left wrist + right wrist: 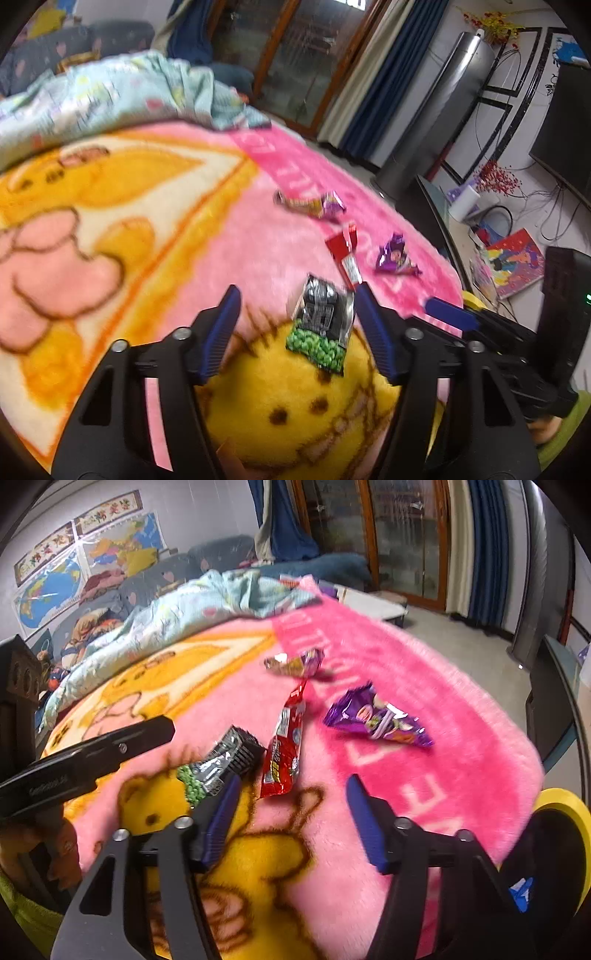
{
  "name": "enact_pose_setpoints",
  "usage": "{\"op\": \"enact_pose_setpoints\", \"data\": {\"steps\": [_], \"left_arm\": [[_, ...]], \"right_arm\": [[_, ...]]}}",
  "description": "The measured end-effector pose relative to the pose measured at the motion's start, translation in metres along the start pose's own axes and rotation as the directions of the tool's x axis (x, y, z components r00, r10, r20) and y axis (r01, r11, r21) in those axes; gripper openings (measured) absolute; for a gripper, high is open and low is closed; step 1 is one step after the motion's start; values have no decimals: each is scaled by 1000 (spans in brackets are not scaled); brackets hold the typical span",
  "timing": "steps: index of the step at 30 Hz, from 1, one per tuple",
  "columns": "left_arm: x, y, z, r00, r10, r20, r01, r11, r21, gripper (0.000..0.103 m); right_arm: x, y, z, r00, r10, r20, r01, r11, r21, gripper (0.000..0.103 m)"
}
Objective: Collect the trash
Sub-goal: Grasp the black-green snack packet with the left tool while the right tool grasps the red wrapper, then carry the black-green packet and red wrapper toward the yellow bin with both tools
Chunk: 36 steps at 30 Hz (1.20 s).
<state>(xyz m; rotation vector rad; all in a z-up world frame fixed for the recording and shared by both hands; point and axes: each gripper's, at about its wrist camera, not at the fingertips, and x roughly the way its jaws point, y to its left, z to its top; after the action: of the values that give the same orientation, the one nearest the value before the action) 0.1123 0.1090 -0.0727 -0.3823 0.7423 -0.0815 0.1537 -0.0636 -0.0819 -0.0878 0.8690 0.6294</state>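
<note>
Several snack wrappers lie on a pink and yellow blanket point(229, 236). A black packet with green peas point(322, 325) lies between the open fingers of my left gripper point(295, 295), close to the right finger. It also shows in the right wrist view point(218, 764). A red wrapper point(284, 753) lies just ahead of my open, empty right gripper point(293, 782). A purple wrapper point(376, 716) lies to its right, and a purple and gold wrapper point(295, 662) lies farther off. The right gripper shows in the left wrist view point(454, 317).
A crumpled light blue quilt point(110, 92) lies at the far side of the blanket. A yellow-rimmed bin point(557, 849) stands at the right edge of the bed. A silver tower unit point(436, 110), a low TV stand point(436, 218) and books point(513, 262) are on the right.
</note>
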Motion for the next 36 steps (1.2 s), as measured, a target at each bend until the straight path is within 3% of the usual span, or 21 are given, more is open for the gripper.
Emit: {"op": "enact_pose_setpoints", "data": {"steps": [2,9,14,17,18,21,36], "left_arm": [[8,1,-3,999,-31,-37,31,999,-8,45],[27,-3,-12,990,-72,-122,71,997,-11,45],[33,-6,-15,987,-70,-144,70,998,-6,45],[35,-12,-16,988,-53,-147,56,998,16,43],[35,-14,-16,988,-48,-149,53,998,27,35],[37,-19,-17,987,-38,-158,47,997,54,29],[23,-36,-16,996,-25,-89,36,991,128,22]], "right_arm": [[10,-2,1,1000,10,-22,-10,1000,9,49],[33,-6,3,997,46,-56,-44,999,27,35],[35,-14,1,998,45,-44,-44,999,32,16],[31,-20,-2,998,54,-41,-52,997,48,14],[30,-20,-3,998,56,-40,-54,997,51,14],[25,-20,-7,998,58,-38,-56,997,49,14],[-6,-11,-19,998,57,-8,-57,998,9,11]]}}
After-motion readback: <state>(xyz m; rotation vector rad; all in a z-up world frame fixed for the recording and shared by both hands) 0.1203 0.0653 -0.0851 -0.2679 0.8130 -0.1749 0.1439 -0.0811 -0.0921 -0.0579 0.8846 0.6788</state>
